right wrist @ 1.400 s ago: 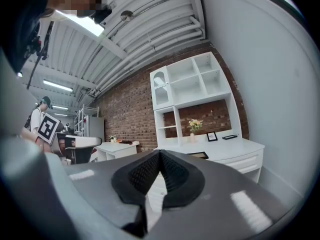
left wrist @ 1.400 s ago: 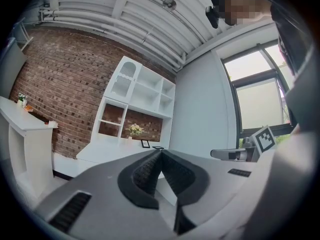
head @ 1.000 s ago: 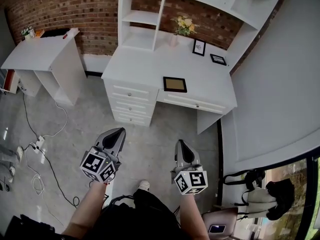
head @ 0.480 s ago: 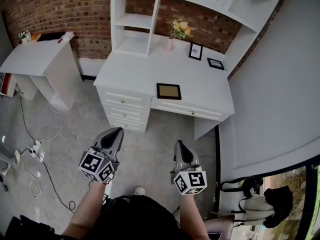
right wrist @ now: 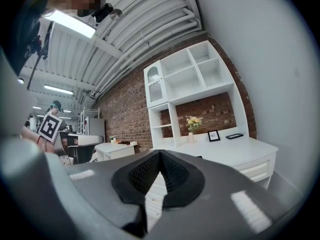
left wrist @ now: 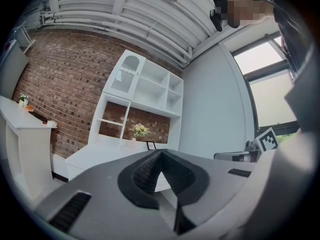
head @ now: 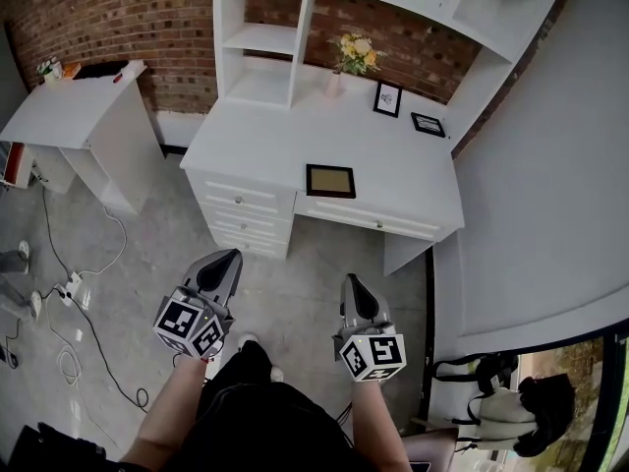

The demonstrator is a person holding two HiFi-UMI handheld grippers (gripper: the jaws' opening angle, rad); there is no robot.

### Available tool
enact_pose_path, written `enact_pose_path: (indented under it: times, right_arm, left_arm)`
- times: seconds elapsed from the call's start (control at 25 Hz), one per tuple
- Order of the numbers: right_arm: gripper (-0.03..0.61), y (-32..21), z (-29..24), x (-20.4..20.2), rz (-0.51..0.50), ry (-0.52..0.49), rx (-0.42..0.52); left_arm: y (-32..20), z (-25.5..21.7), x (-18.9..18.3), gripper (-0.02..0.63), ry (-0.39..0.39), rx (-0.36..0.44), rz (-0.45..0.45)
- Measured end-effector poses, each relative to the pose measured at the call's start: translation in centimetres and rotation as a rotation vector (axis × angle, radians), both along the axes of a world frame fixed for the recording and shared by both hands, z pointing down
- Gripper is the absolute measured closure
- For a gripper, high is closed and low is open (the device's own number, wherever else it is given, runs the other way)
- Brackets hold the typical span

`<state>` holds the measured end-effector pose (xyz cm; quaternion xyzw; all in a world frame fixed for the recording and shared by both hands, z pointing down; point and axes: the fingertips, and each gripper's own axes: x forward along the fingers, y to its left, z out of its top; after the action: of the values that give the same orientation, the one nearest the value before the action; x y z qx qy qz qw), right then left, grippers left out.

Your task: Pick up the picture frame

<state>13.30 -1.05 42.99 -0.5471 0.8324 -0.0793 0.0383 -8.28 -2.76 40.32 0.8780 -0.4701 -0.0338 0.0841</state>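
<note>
A dark picture frame with a tan inside (head: 330, 181) lies flat near the front edge of the white desk (head: 246, 136). Two smaller frames are further back: one upright (head: 387, 98), one flat (head: 428, 124). My left gripper (head: 229, 260) and right gripper (head: 351, 283) hang over the floor well short of the desk, both pointing toward it. Both are shut and hold nothing. In the left gripper view the jaws (left wrist: 160, 154) meet at their tips; in the right gripper view the jaws (right wrist: 160, 154) do the same.
A vase of flowers (head: 356, 53) stands at the back of the desk under white shelves (head: 265, 37). A second white table (head: 74, 106) stands at the left. Cables and a power strip (head: 69, 288) lie on the floor at the left. A grey wall (head: 550, 165) runs along the right.
The desk has shifted left and slightly up in the head view as I move over the floor. Both grippers keep the same pose and stay shut.
</note>
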Motion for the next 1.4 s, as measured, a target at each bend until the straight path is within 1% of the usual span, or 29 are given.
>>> enact_pose_path:
  times: [0.2,0.4,0.68,0.8,1.0,1.2,1.4]
  right_arm:
    - [0.575,-1.1,0.8,0.4,0.004,-0.005,-0.012]
    - [0.575,-2.9,1.1,1.2,0.011,0.002,-0.015]
    - [0.575,-7.2,1.3,1.9,0.011,0.014,-0.023]
    - [0.575,-9.3,1.6,2.0,0.013,0.017,-0.033]
    - [0.575,-12.4,2.3,1.8,0.014,0.013,-0.062]
    - [0.575,-15.6,3.6,1.9,0.052,0.007,-0.095]
    - [0.575,-17.6,5.5,0.8,0.038,0.016,-0.149]
  left_arm:
    - [-1.2,0.8,0.5,0.607,-0.008,-0.014,0.006]
    - [-3.6,1.0,1.5,0.607,0.0,-0.009,0.018]
    - [-8.0,1.4,2.5,0.607,-0.001,-0.008,0.029]
    - [-9.9,1.9,3.0,0.607,-0.015,-0.007,0.047]
    - [-13.0,2.5,3.4,0.607,-0.023,-0.033,0.067]
    - [-16.5,3.2,3.8,0.607,-0.012,-0.042,0.085]
    - [-19.1,4.5,4.0,0.607,-0.012,-0.074,0.108]
